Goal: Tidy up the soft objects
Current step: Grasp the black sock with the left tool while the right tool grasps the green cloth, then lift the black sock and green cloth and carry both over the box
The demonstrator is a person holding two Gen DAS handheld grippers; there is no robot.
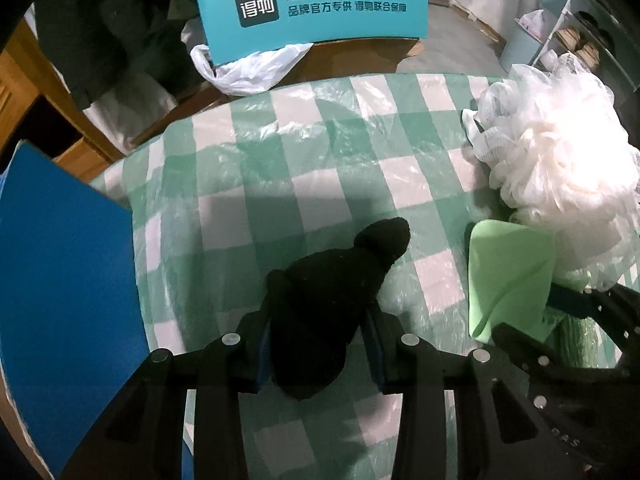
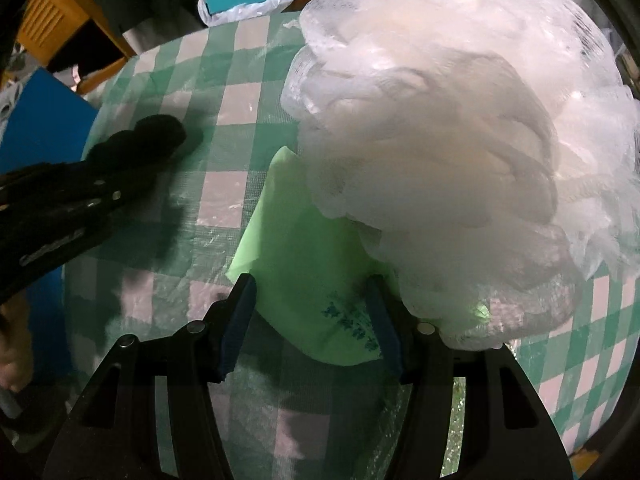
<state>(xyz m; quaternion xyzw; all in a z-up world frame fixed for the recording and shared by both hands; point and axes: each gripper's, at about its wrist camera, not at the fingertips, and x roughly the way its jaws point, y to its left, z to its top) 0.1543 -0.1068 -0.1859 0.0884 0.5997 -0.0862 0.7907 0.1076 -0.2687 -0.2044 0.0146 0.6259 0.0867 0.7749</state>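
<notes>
A black knitted sock (image 1: 340,280) hangs between the pads of my left gripper (image 1: 318,320), which is shut on it above the green-and-white checked tablecloth (image 1: 320,140). From the right wrist the sock (image 2: 152,132) and left gripper (image 2: 80,192) show at the left. A big white mesh bath pouf (image 2: 440,140) lies on the right of the table, partly on top of a light green tissue pack (image 2: 304,248). My right gripper (image 2: 310,292) stands open astride the pack's near end, pads beside it. The pouf (image 1: 560,168) and pack (image 1: 508,272) also show in the left wrist view.
A blue board (image 1: 60,280) stands along the table's left edge. Behind the table sit a teal printed box (image 1: 312,4) and a white plastic bag (image 1: 248,68). Wooden furniture (image 1: 24,80) is at far left. A hand (image 2: 12,352) shows at lower left.
</notes>
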